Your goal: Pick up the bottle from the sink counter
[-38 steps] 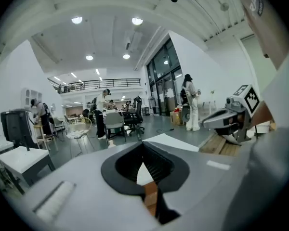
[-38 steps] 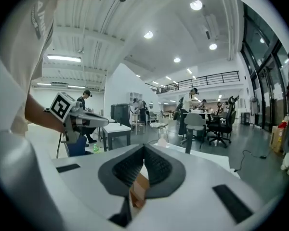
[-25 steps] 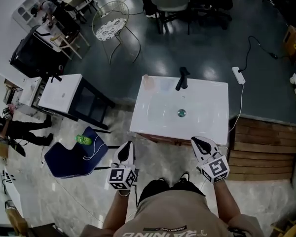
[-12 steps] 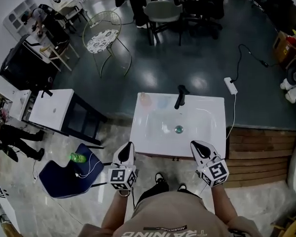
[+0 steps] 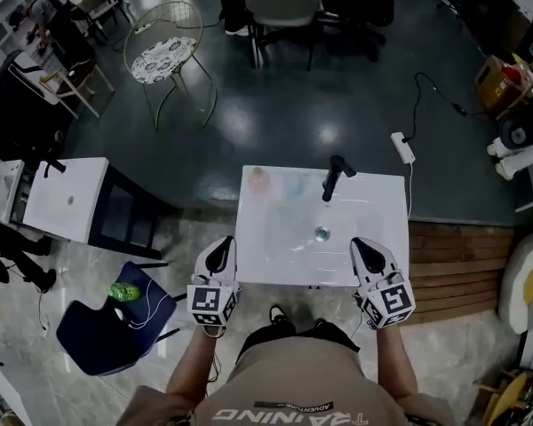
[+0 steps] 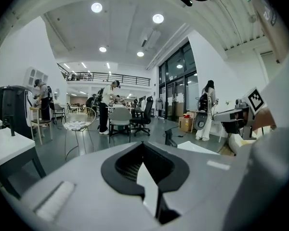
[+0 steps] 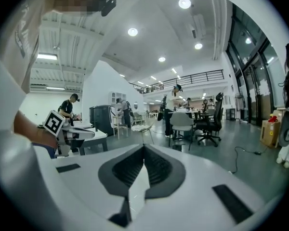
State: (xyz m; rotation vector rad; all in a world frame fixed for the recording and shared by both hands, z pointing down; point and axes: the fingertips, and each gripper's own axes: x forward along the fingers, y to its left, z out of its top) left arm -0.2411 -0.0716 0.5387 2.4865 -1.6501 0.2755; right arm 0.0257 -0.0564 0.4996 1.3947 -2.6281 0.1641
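Bottle (image 5: 258, 177), pale and faint, stands at the counter's (image 5: 384, 213) back edge, left of the faucet (image 5: 335, 174). Over the last second I've walked in, so the counter's front edge, on the near side of the faucet, now sits level with left tongs (image 5: 220, 252) and right tongs (image 5: 366, 252), both shut tight, empty. I judge the approach nearly done; the tongs must open before reaching.

Wire chair (image 5: 164, 56) on the dark floor (image 5: 284, 114), power strip (image 5: 401, 147) near wooden decking (image 5: 453, 260), green thing (image 5: 124, 291) on a blue chair (image 5: 84, 327).
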